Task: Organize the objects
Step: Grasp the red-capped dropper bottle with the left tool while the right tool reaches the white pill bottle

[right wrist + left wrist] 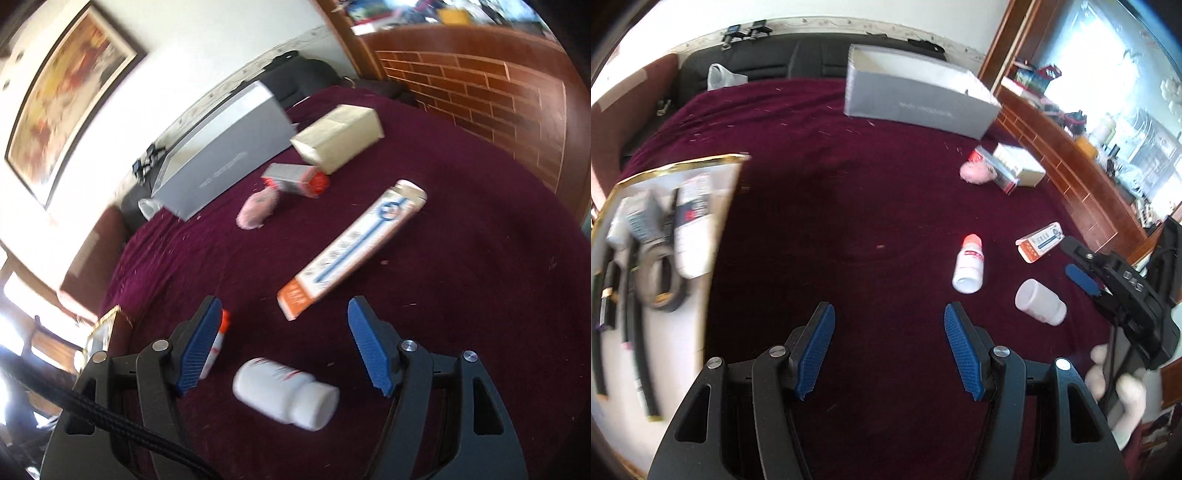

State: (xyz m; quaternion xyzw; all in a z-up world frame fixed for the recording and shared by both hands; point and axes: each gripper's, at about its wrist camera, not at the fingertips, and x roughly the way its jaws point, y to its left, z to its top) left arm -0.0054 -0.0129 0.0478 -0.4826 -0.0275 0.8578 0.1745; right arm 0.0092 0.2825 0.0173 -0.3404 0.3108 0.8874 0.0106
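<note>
My left tongs (889,325) stand apart with nothing between the blue pads, only bare maroon cloth (849,221) below them. My right tongs (284,325) gape too, above a white bottle (284,393) lying on its side, the pads not touching it. A second bottle with an orange cap (968,264) lies just to its left, and a long orange-and-white carton (354,254) lies farther out. Beyond these sit a pink fluffy thing (256,212), a small red-ended box (295,179) and a beige box (338,138), clustered together. At the far edge stands an open grey box (916,99). On my left lies a gold-rimmed white tray (683,162) with tape rolls and dark tools. A brick-patterned wooden wall (480,88) bounds the right side; a framed painting (66,92) hangs on the white wall.
</note>
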